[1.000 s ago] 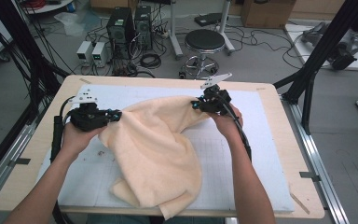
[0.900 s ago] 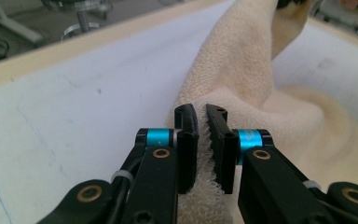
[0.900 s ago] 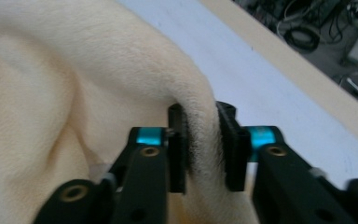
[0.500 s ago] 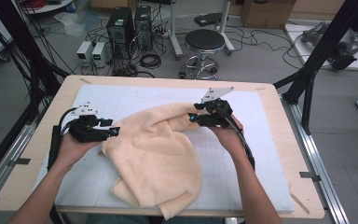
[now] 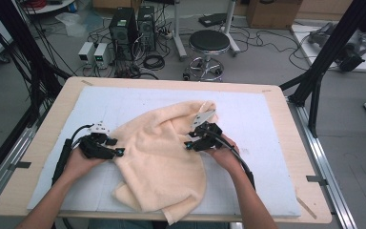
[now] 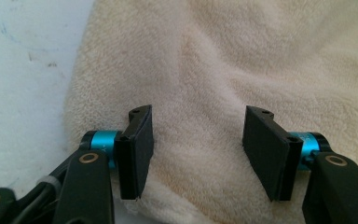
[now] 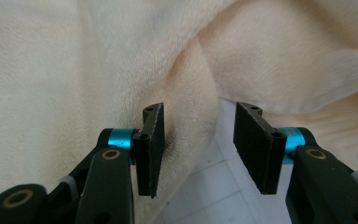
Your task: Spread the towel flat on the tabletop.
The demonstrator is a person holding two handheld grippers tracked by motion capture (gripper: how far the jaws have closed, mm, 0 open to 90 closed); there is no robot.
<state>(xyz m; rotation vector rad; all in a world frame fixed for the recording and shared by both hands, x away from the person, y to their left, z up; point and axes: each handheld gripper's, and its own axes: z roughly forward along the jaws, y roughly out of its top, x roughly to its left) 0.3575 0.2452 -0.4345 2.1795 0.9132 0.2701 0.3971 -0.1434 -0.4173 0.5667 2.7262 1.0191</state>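
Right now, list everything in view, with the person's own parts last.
towel: one, cream, crumpled in the middle of the mat, between the two grippers
mat: one, white, covers most of the table top
table: one, light wood, rim shows around the mat
stool: one, black round seat, on the floor beyond the table
computer towers: two, black, on the floor at the far left
cardboard box: one, brown, far floor
left gripper: one, black, fingers apart over the towel's edge
right gripper: one, black, fingers apart at a towel fold
forearms: two, entering from the bottom
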